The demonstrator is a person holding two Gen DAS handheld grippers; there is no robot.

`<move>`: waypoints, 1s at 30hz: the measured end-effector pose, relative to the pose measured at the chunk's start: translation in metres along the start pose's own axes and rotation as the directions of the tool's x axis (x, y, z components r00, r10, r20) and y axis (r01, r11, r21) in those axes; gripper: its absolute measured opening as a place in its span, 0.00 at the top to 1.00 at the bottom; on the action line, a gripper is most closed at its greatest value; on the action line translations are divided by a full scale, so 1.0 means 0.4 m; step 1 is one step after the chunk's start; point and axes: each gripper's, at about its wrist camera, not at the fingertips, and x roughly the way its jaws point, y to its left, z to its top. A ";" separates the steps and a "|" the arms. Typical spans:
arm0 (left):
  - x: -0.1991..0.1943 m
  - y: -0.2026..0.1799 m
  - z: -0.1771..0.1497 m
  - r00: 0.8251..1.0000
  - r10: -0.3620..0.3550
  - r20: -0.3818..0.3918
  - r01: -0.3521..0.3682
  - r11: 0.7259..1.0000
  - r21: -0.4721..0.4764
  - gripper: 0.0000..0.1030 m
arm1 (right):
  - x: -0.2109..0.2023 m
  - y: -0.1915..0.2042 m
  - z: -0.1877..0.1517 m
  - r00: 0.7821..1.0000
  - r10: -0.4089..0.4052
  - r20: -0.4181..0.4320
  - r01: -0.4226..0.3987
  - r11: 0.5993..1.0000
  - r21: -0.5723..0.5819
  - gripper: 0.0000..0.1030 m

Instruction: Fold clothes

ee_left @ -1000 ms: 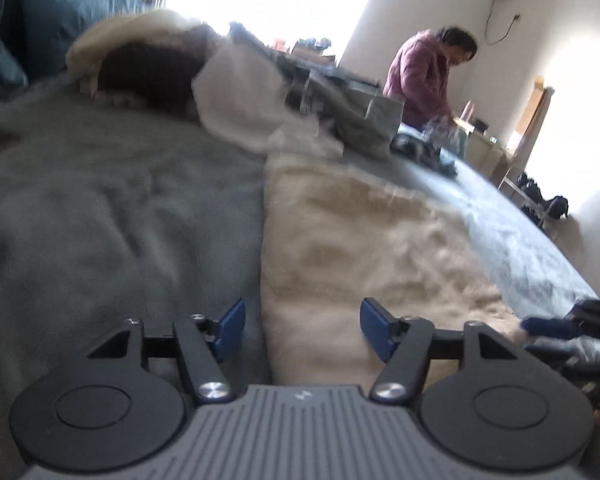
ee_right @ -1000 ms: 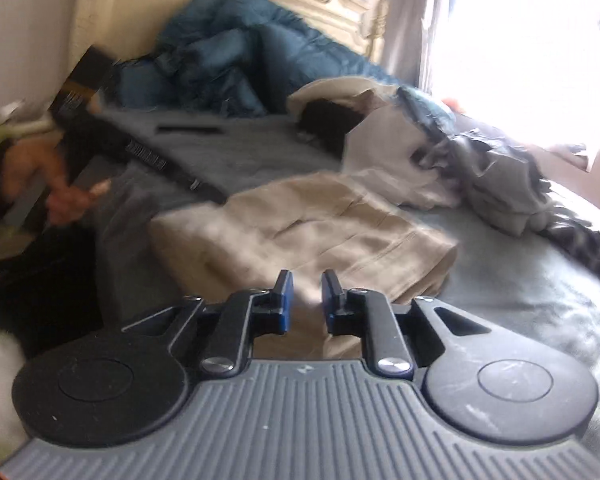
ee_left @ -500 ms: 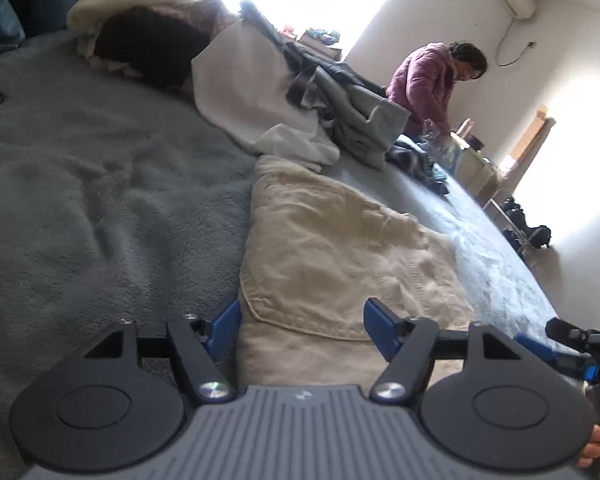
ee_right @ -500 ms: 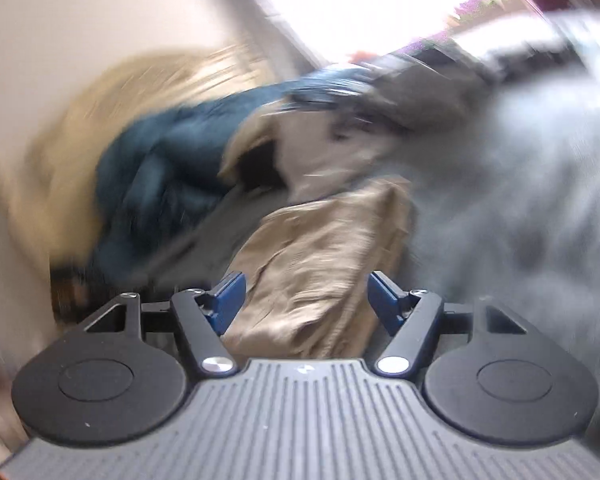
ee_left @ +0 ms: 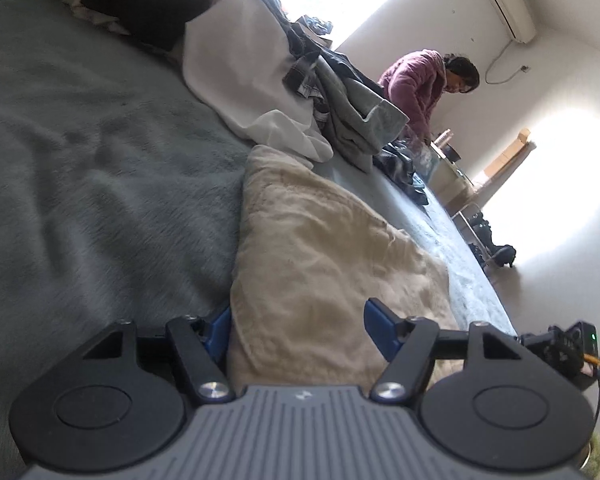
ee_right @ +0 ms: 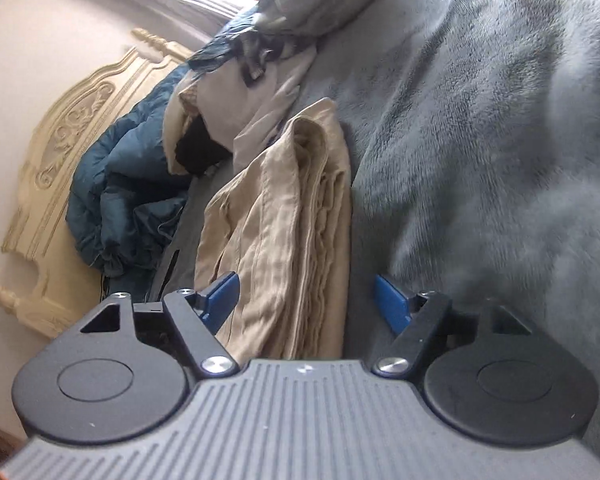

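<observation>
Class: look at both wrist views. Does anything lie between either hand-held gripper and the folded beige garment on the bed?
Nothing visible does. The beige garment lies directly ahead of the open left hand-held gripper and right hand-held gripper, whose jaws are opening. The clothes pile sits beyond it.

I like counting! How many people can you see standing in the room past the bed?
1: a person in a purple top stands beyond the far end of the bed, by the white wall. Others may be out of view.

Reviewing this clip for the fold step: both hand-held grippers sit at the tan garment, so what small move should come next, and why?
Probably ease both forward and close on the near edge. The left hand-held gripper is open, and the right hand-held gripper is opening, each with the folded tan garment between its fingers but unpinched. It lies flat on the grey blanket, so gripping the edge would let it be folded again or lifted.
</observation>
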 end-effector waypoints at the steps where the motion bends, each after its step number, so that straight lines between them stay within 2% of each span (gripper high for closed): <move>1: 0.011 0.000 0.007 1.000 -0.004 -0.008 0.004 1.000 0.003 0.32 | 0.008 0.000 0.010 1.000 0.004 -0.008 -0.004 1.000 0.015 0.25; 9: 0.084 0.025 0.075 0.996 -0.073 -0.060 0.072 0.997 -0.023 0.31 | 0.104 0.006 0.105 0.999 0.017 -0.051 -0.012 0.996 0.092 0.23; 12: 0.113 0.033 0.093 0.993 -0.093 -0.069 0.090 0.995 -0.039 0.31 | 0.143 0.021 0.140 0.998 0.001 -0.065 0.004 0.996 0.087 0.22; 15: 0.113 0.037 0.089 0.992 -0.111 -0.066 0.108 0.993 -0.047 0.32 | 0.177 0.028 0.164 0.996 0.013 -0.085 -0.008 0.998 0.058 0.13; 16: 0.107 0.037 0.085 0.991 -0.111 -0.069 0.108 0.993 -0.044 0.33 | 0.183 0.028 0.166 0.995 0.027 -0.091 -0.021 0.998 0.063 0.08; 17: 0.100 0.036 0.080 0.991 -0.110 -0.074 0.107 0.993 -0.041 0.33 | 0.189 0.031 0.168 0.994 0.037 -0.103 -0.031 0.998 0.055 0.07; 19: 0.083 0.034 0.072 0.990 -0.109 -0.085 0.107 0.994 -0.034 0.33 | 0.186 0.046 0.158 0.989 0.035 -0.147 -0.034 0.999 0.008 0.07; 24: 0.054 0.036 0.055 0.986 -0.113 -0.120 0.111 0.994 -0.025 0.34 | 0.146 0.048 0.092 0.957 0.077 -0.280 -0.081 0.997 -0.003 0.07; 27: 0.056 0.032 0.048 0.987 -0.103 -0.122 0.101 0.995 -0.018 0.34 | 0.129 0.048 0.068 0.952 0.094 -0.291 -0.108 0.994 -0.031 0.07; 30: 0.071 0.025 0.051 0.988 -0.093 -0.123 0.091 0.996 -0.019 0.33 | 0.151 0.037 0.079 0.952 0.127 -0.279 -0.127 0.992 0.016 0.07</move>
